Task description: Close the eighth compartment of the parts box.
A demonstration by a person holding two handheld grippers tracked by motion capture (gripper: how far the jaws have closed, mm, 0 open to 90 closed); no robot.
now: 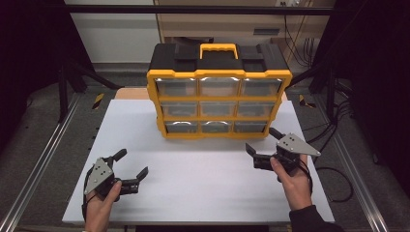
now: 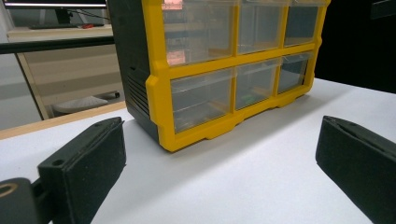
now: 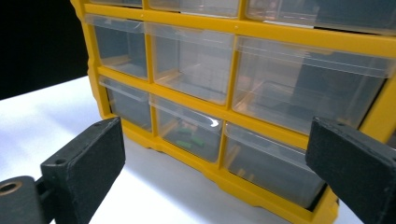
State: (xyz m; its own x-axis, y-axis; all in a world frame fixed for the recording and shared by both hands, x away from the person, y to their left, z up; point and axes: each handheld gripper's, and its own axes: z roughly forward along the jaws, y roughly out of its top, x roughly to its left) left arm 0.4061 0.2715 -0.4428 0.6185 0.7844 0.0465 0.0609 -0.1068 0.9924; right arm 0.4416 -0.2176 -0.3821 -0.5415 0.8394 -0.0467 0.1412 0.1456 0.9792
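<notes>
High view: drawer cabinet (image 1: 218, 92) stands at desk (image 1: 193, 193) far edge, centre. Left claw (image 1: 131, 164) gaping, empty, near left corner; right claw (image 1: 263, 141) gaping, empty, just off cabinet's lower right corner.
Left gripper view: cabinet well apart.
Right gripper view: bottom drawers (image 3: 187, 130) close ahead. Judged step: approach; next, line up on one drawer front.

white table (image 1: 145, 193), grey floor (image 1: 43, 125), dark surroundings

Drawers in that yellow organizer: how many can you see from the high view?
9 clear drawers in the organizer: three in the top row, three in the middle row, three in the bottom row. None look hidden.
</notes>
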